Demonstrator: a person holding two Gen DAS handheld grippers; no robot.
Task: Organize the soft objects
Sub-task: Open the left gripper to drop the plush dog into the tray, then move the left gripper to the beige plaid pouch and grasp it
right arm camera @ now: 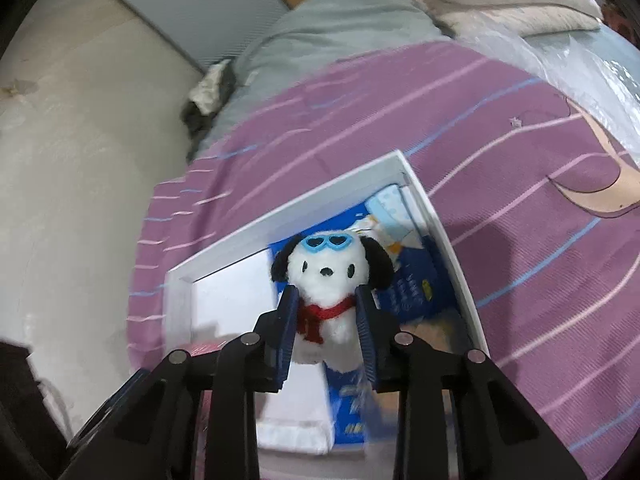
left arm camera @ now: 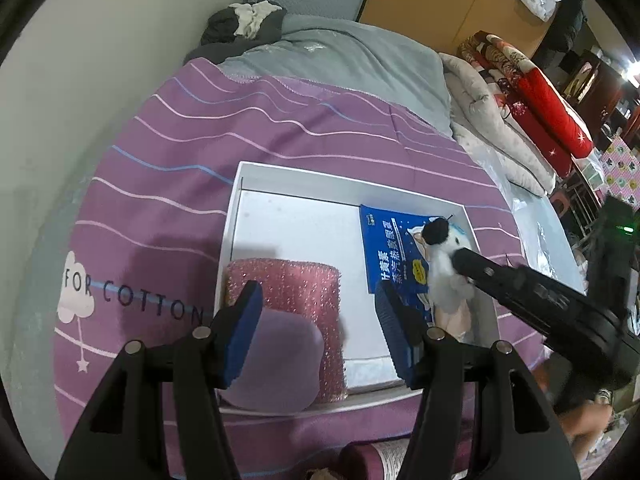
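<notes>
Holding the toy dog by its body, the right gripper has its fingers closed narrowly on the plush just under the red scarf, with the head and black ears free above the pads. The dog hangs over the right side of the white box, above the blue packet that lies on the box floor. The toy looks light, soft and compressible; it will likely give under pressure and not slip, and the torso is the sound place to hold it, since an ear or the scarf would probably stretch or let it swing. It is not fragile, so a short drop should do no harm. The box sits on the bed and also holds a pink bubble-wrap pouch and a pale purple soft pad at its near left corner. The left gripper hovers over that corner with its fingers spread wide and nothing between them.
</notes>
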